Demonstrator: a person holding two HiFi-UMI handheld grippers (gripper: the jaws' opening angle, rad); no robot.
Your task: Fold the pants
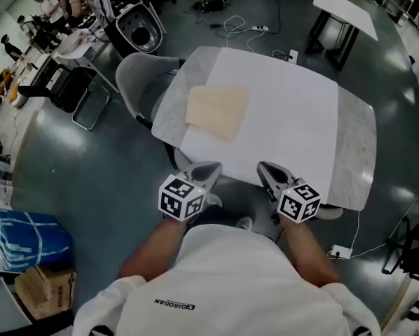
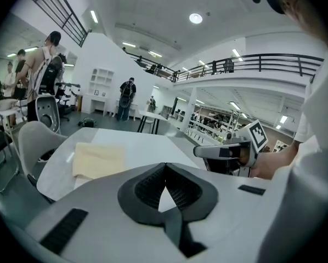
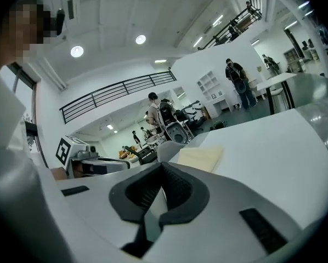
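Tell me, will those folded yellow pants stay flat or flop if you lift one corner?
Probably flop: the pants lie as thin, flat cloth layers, so a lifted corner would likely sag and unfold. They look thin, so probably light. Pushed over the table, they may bunch instead of sliding.

One small dark word is on the back of the person's white shirt [image 1: 195, 278], near the neck. It is upside down and tiny. It looks like "QUADAN", but the letters are hard to be sure of. The cube [image 1: 181, 198] on the left gripper [image 1: 208, 168] and the cube [image 1: 298, 201] on the right gripper [image 1: 268, 168] have black and white square marks, not letters.
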